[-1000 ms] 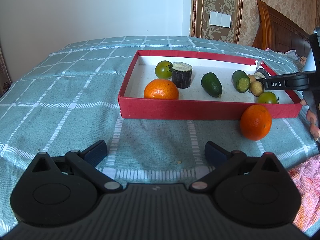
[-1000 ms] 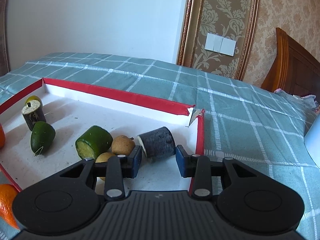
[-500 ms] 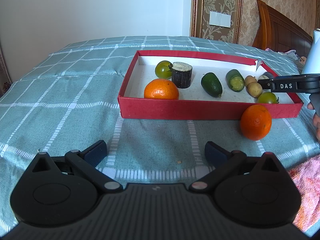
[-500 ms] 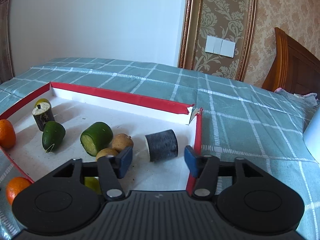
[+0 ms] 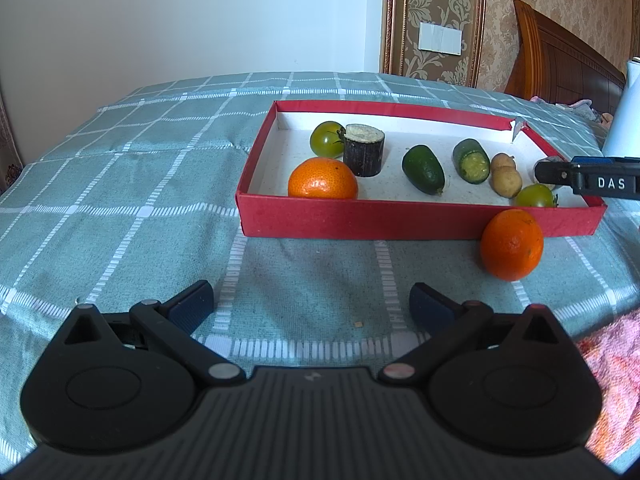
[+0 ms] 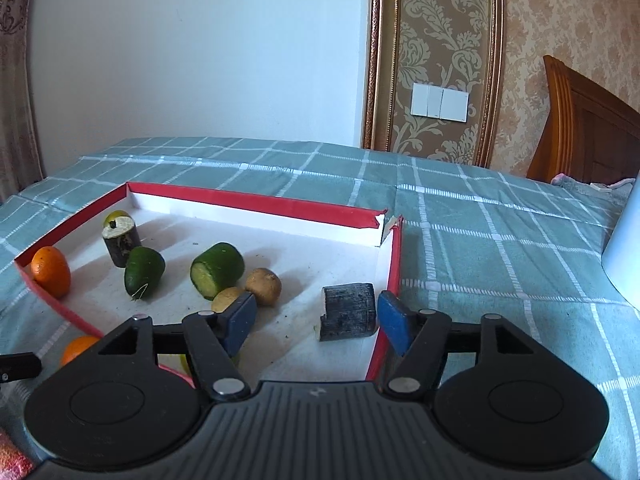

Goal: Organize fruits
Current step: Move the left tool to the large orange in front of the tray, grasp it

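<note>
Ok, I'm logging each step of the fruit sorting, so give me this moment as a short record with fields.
container: red box on the checked bedspread
inside box: orange, two green tomatoes, two dark cut stubs, two green pieces, two small brown fruits
outside box: second orange, against the front wall
left gripper: open, empty, over the bedspread
right gripper: jaws opening, dark stub lying free between them in the box

A home bedroom: wooden headboard (image 6: 588, 120), checked bedspread (image 5: 120, 184), damask wallpaper (image 6: 436, 40).
</note>
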`<state>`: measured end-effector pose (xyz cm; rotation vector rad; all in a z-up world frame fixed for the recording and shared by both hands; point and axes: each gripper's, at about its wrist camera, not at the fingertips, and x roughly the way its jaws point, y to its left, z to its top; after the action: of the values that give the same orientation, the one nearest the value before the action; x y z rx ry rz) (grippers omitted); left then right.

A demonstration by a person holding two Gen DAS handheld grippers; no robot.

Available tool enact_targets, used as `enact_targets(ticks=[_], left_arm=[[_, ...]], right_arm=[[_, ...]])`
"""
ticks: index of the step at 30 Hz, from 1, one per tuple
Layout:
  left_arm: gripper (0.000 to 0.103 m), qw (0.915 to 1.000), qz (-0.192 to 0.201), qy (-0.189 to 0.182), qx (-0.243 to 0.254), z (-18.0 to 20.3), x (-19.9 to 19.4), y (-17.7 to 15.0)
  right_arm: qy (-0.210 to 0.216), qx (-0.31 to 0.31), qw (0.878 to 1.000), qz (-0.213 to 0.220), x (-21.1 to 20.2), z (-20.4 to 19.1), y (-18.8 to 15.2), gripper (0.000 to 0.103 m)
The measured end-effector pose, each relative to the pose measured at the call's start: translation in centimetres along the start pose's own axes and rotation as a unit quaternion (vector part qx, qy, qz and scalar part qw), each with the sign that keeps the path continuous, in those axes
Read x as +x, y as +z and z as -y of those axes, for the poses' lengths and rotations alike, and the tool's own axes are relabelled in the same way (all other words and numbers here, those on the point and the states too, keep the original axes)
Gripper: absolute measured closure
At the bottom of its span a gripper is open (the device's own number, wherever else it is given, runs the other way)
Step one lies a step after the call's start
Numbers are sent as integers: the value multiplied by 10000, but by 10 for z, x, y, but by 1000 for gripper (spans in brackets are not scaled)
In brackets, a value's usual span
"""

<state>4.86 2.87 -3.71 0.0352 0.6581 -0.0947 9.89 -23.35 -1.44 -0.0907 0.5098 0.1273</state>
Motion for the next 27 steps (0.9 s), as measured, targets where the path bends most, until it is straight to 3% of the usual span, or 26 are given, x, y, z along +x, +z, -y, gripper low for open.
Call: enact_targets(ticks=[7,10,13,21,27], left_arm=[[0,10000,12,34,5,0,-1,0],[0,9995,269,111,-99,2,-12,-4],[0,9981,564,-100,-243,10,-29,-3],[0,9952,598,-121,767,72,-26,10],[0,9955,401,-402,760,88,-12,14]], right_arm=[[50,33,10000,40,-9,0,-3,36],[-82,127,9998,146,-15,3,-4,22],[-142,273,9995,119,-14,9,-4,20],[-135,489,9987,55,-13,16,-4,20],[-158,486,9987,65,-13,16,-5,20]])
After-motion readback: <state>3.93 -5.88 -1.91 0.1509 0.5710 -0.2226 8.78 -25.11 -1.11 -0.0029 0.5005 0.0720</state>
